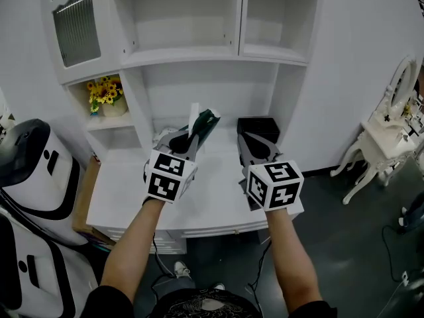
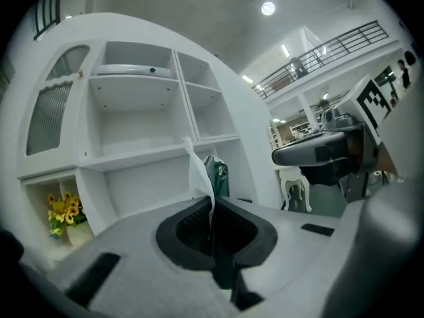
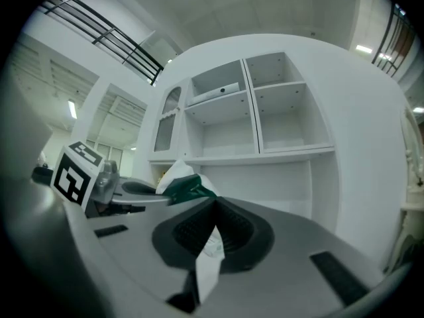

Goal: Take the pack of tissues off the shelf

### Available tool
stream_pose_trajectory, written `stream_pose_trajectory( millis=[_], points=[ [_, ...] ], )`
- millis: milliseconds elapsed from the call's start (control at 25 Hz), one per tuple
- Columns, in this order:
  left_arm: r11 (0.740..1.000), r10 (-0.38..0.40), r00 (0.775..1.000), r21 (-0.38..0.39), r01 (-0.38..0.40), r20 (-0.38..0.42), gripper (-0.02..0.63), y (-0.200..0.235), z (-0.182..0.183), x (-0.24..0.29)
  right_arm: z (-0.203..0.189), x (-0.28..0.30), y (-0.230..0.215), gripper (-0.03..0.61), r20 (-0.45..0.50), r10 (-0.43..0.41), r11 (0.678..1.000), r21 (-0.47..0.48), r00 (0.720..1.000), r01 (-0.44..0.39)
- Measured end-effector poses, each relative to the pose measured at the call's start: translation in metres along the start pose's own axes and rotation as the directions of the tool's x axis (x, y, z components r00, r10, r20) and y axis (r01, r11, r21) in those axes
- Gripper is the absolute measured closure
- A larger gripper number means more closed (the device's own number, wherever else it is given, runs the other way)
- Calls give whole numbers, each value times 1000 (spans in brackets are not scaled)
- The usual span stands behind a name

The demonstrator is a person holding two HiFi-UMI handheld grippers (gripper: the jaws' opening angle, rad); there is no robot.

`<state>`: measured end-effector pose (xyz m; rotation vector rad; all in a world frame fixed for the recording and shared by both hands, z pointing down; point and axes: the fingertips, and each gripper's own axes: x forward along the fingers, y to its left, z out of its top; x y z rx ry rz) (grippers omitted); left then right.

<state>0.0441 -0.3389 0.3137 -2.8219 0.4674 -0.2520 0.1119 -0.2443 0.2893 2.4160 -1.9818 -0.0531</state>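
Observation:
The pack of tissues is dark green, with a white tissue standing up out of it. It hangs just above the white desk top of the shelf unit. My left gripper is shut, its jaws pinching that white tissue, and the green pack shows just beyond the tips. My right gripper is level beside it, to the right, apart from the pack. Its jaws are shut on a white printed strip that hangs down between them.
A black box stands at the back of the desk behind the right gripper. Yellow flowers fill a small niche at left. Bare shelves rise above. A white-and-black machine stands at left, a white dressing table at right.

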Motion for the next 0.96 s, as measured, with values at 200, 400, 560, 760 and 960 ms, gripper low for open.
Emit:
stream_pose_trajectory(
  millis=[200, 400, 560, 760, 960],
  points=[
    [997, 38, 999, -63, -37, 10, 604, 3, -12, -14, -6, 7, 9, 575, -12, 25, 1000, -9, 1000, -25],
    [995, 61, 998, -78, -60, 11, 604, 12, -14, -21, -7, 10, 14, 575, -20, 40, 999, -17, 999, -40],
    [995, 64, 998, -75, -63, 12, 604, 14, -13, -25, -9, 12, 18, 575, -23, 46, 999, -15, 999, -46],
    [995, 66, 998, -78, -65, 11, 604, 16, -13, -27, -8, 13, 20, 575, -26, 53, 998, -17, 998, -53],
    [995, 61, 998, -81, -59, 12, 604, 14, -13, -28, -7, 12, 21, 575, -27, 53, 998, -18, 998, -53]
  ],
)
